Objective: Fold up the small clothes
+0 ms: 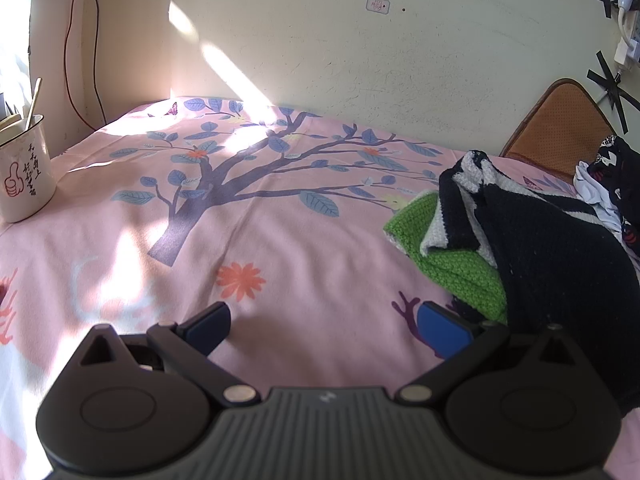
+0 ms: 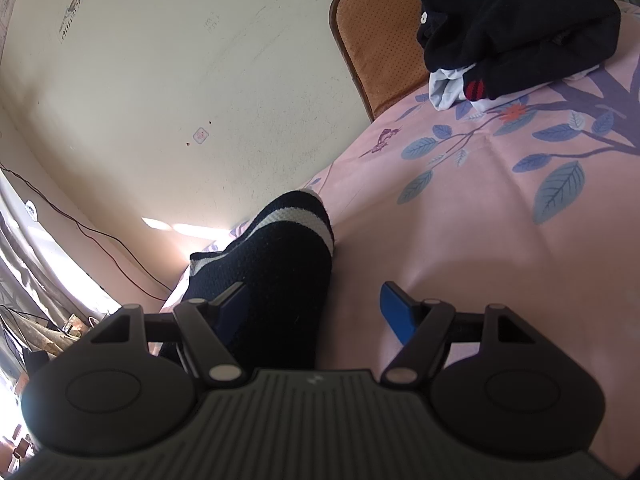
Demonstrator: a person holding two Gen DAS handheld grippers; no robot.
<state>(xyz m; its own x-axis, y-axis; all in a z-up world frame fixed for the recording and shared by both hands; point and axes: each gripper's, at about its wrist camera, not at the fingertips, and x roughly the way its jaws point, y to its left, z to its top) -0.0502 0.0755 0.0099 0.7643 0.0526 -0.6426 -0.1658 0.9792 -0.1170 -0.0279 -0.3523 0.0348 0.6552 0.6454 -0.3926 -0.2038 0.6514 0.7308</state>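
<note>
A small knitted garment, black [image 1: 556,256] with white stripes and a green part [image 1: 452,256], lies bunched on the pink bedsheet at the right of the left wrist view. My left gripper [image 1: 326,330] is open and empty just above the sheet, its right finger close to the garment's edge. In the right wrist view the same black, white-striped garment [image 2: 280,264] lies between and under my right gripper [image 2: 316,312], which is open with its left finger over the cloth. A heap of dark and white clothes [image 2: 512,28] lies farther back.
A white enamel mug [image 1: 24,172] with sticks in it stands at the left on the sheet [image 1: 280,248]. An orange cushion [image 1: 560,132] leans on the wall at the back right. The wall runs along the bed's far edge.
</note>
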